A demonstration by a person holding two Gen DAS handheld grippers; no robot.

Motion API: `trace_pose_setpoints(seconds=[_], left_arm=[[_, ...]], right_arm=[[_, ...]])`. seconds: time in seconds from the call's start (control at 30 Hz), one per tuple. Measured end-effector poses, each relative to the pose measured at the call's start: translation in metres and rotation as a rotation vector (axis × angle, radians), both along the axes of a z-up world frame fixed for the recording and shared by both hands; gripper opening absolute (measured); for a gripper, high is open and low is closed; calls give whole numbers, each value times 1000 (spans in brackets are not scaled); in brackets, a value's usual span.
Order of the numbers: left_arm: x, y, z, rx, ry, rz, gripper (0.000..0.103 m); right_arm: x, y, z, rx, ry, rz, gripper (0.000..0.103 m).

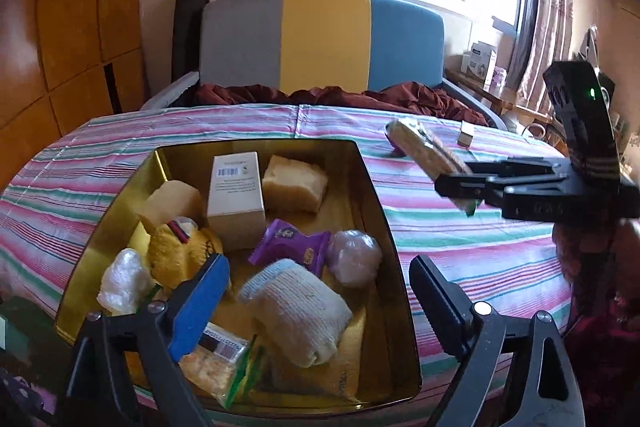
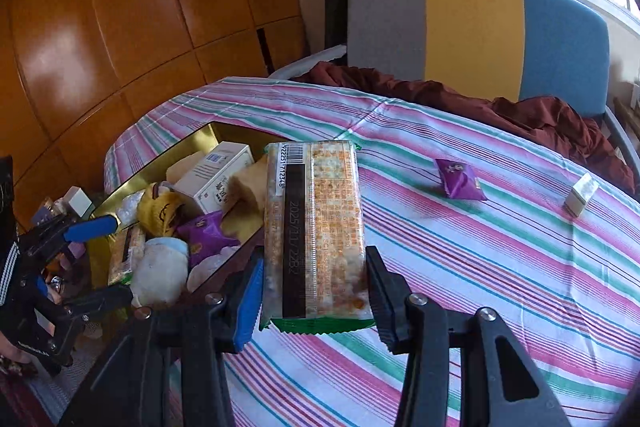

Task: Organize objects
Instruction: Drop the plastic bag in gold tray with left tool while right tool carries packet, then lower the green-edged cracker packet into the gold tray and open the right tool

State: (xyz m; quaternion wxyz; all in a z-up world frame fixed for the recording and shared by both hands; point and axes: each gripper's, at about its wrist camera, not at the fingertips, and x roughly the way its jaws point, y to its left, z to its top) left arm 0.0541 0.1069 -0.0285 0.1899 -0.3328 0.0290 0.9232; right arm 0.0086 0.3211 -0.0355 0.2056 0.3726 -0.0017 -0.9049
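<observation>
Tool work first: the right tool (image 2: 316,291) is clamped on a long cracker packet (image 2: 314,227) and holds it in the air over the striped counter (image 2: 500,267), just beside the near rim of the gold tin (image 1: 384,227), while the left tool (image 1: 316,291) hangs with its jaws wide apart above the tin's contents, nothing between them. Going by size, the tin is the collecting place and is already well filled. Its largest items are a white carton (image 1: 236,203) standing near the back, a rolled pale-blue cloth (image 1: 296,315) in the front middle, a yellow soft toy (image 1: 180,251) on the left, and two tan blocks (image 1: 294,183) at the back. Then come a second cracker packet (image 1: 220,363) against the front wall, a crinkled white lump (image 1: 122,283), a pale wrapped ball (image 1: 354,257), and a purple sachet (image 1: 290,247) in the centre. By my reading most of the sorting is done. What is left, besides the packet now in the right tool, are two small things still lying out on the cloth: another purple sachet (image 2: 460,181) and, further right and well apart from it, a little white box (image 2: 581,195). Room remains in the tin along its right side, so the held packet could probably lie there.
</observation>
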Motion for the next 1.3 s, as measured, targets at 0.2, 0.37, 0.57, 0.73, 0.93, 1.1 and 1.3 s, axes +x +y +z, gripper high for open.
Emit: trace_pose_setpoints(seconds=[0.2,0.37,0.57,0.73,0.93,1.1,1.3], left_arm=[[-12,-41,20,54,22,192,103],[-31,-67,13,51,-51,351,103],[-34,-76,-1,43,-93,396,103],[-33,-74,-2,32,-82,378,103],[-30,-77,-3,42,-92,366,103],[-29,-80,-3,53,-89,367,103],[-28,-80,-4,54,-90,360,103]], right_arm=[[0,-38,0,44,-14,73,47],[-13,-66,1,72,-42,97,47],[-38,-93,-3,110,-158,11,47],[-46,-111,-6,148,-185,14,47],[-57,-122,-13,212,-229,5,48],[-62,-125,-19,258,-250,5,48],[-67,-138,-28,285,-280,54,47]])
